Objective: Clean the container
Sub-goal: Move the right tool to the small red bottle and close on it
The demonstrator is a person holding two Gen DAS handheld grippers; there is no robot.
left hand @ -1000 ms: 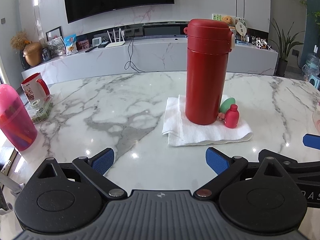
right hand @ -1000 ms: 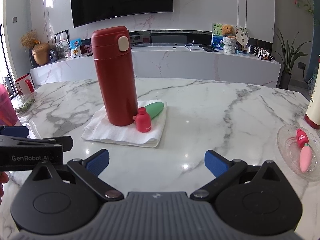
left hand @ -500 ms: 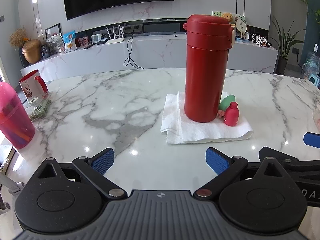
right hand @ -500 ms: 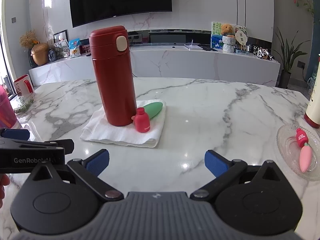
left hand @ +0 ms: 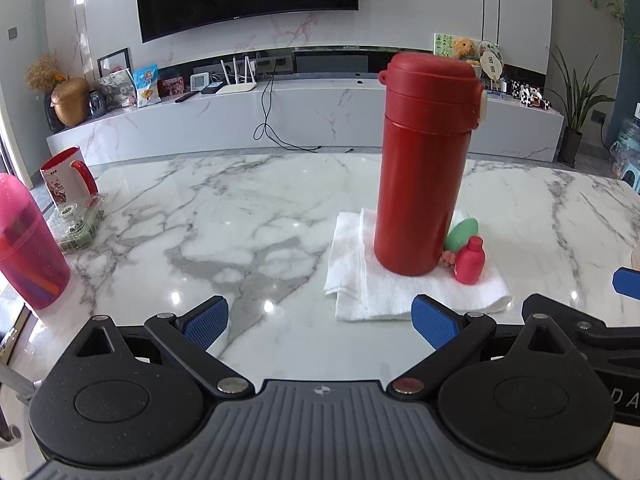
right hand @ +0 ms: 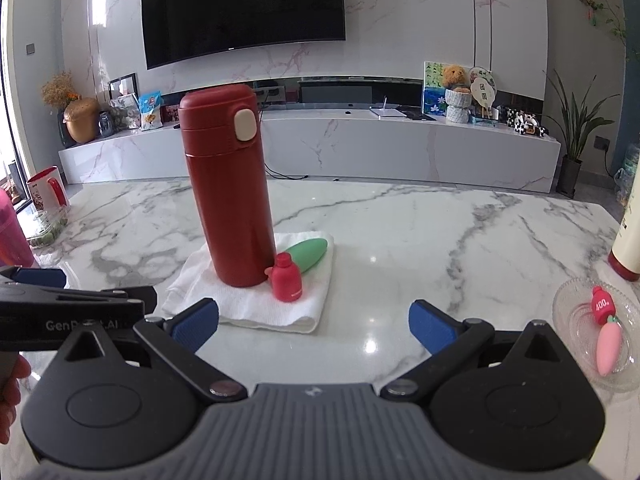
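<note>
A tall red flask (left hand: pixel 422 168) (right hand: pixel 232 188) stands upright with its lid closed on a folded white cloth (left hand: pixel 400 284) (right hand: pixel 256 300). Beside it on the cloth are a small red bottle (left hand: pixel 470 261) (right hand: pixel 286 278) and a green oval piece (left hand: pixel 462 232) (right hand: pixel 308 254). My left gripper (left hand: pixel 320 322) is open over the bare marble, short of the cloth and left of the flask. My right gripper (right hand: pixel 314 324) is open too, its left fingertip at the cloth's near edge. Neither touches anything.
A glass dish (right hand: pixel 576 340) with a pink carrot-shaped piece (right hand: pixel 608 344) sits at the right. A pink tumbler (left hand: pixel 24 248), a red mug (left hand: pixel 66 178) and a small plastic box (left hand: pixel 76 228) stand at the table's left edge. A cream bottle (right hand: pixel 630 236) stands far right.
Both grippers have edged closer to the flask and cloth, which look slightly larger and nearer. Both stay open.
</note>
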